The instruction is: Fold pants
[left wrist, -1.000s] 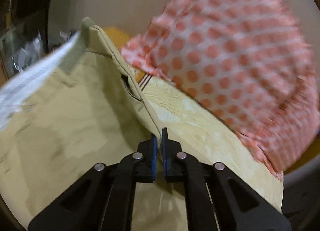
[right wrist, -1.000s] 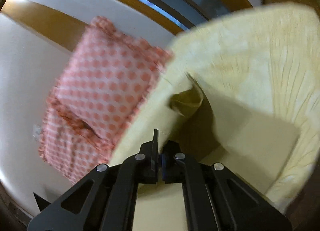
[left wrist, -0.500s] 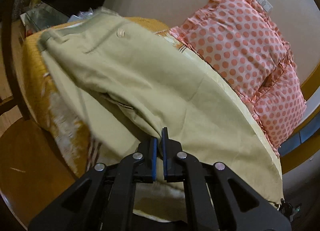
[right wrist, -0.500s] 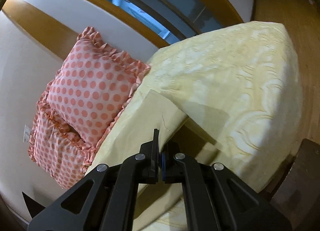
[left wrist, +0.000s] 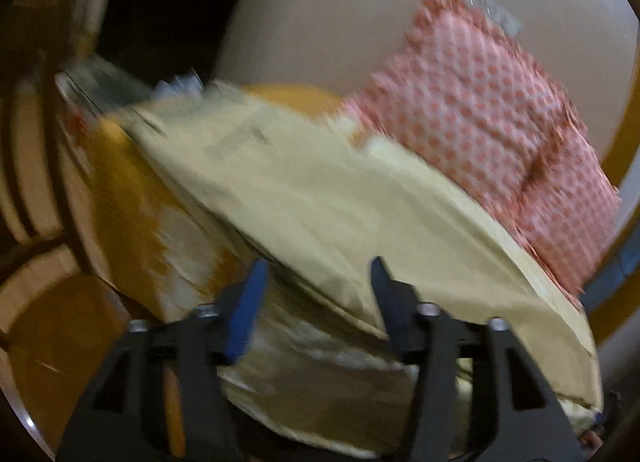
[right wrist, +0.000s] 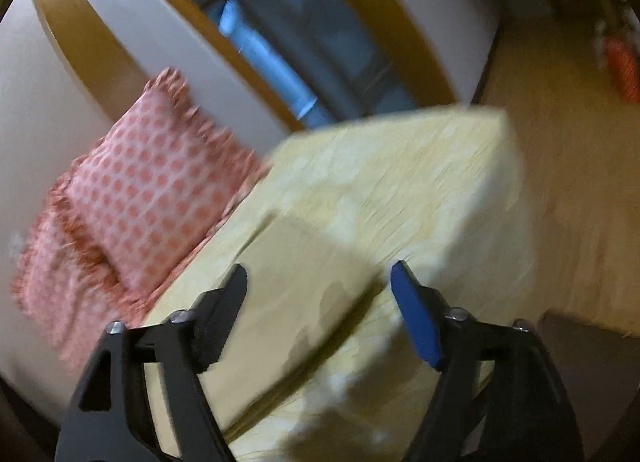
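Note:
The pale khaki pants (left wrist: 320, 197) lie folded flat on a yellow bed cover, with the waistband end toward the far left. In the right wrist view the pants (right wrist: 292, 286) show as a flat folded panel on the bed (right wrist: 420, 181). My left gripper (left wrist: 316, 282) is open and empty, just above the near edge of the pants. My right gripper (right wrist: 318, 282) is open and empty, over the near end of the folded panel. Both views are motion-blurred.
Two pink polka-dot pillows (left wrist: 500, 133) lean against the wall beside the pants, also in the right wrist view (right wrist: 136, 201). An orange side of the bed cover (left wrist: 132, 197) drops to a wooden floor (right wrist: 572, 181). A window (right wrist: 280, 73) is behind the bed.
Both grippers were shut on the pants and have opened, letting the cloth drop flat on the bed. Both have drawn back a little from it.

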`<state>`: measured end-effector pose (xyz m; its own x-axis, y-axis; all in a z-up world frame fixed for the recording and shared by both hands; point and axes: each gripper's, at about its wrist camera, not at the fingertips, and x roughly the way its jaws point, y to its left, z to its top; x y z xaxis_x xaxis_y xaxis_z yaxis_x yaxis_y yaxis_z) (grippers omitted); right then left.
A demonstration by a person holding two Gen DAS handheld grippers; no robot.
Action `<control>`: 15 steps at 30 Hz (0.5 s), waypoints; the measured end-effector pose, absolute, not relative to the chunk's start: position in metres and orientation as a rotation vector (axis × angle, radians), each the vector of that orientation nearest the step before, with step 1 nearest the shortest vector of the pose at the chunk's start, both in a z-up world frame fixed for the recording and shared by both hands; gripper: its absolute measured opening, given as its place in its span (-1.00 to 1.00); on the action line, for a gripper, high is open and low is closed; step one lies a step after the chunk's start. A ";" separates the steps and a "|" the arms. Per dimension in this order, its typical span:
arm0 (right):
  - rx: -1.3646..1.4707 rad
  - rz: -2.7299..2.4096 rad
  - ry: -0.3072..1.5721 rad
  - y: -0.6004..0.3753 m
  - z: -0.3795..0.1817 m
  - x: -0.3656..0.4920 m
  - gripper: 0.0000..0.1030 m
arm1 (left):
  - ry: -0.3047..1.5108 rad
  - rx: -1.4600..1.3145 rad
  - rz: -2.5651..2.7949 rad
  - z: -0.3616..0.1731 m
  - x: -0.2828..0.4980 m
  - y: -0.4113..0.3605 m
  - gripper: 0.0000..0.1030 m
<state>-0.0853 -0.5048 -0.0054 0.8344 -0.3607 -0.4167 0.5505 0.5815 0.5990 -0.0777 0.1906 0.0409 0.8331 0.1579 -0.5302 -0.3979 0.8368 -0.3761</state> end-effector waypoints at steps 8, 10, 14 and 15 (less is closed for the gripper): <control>0.721 -0.436 0.313 -0.476 -0.018 -0.068 -0.21 | 0.433 -0.419 0.313 0.063 -0.063 0.191 0.34; 0.731 -0.380 0.317 -0.470 -0.021 -0.063 -0.44 | 0.464 -0.417 0.298 0.059 -0.050 0.189 0.34; 0.707 -0.339 0.336 -0.470 -0.017 -0.046 -0.89 | 0.537 -0.434 0.288 0.039 -0.032 0.195 0.48; 0.687 -0.326 0.331 -0.466 -0.011 -0.042 -0.89 | 0.547 -0.441 0.288 0.035 -0.031 0.196 0.51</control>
<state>-0.0417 -0.4663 -0.0107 0.8981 -0.1829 -0.4000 0.3975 0.7268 0.5601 -0.0310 0.1957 0.0345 0.8179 0.1457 -0.5565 -0.3758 0.8678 -0.3251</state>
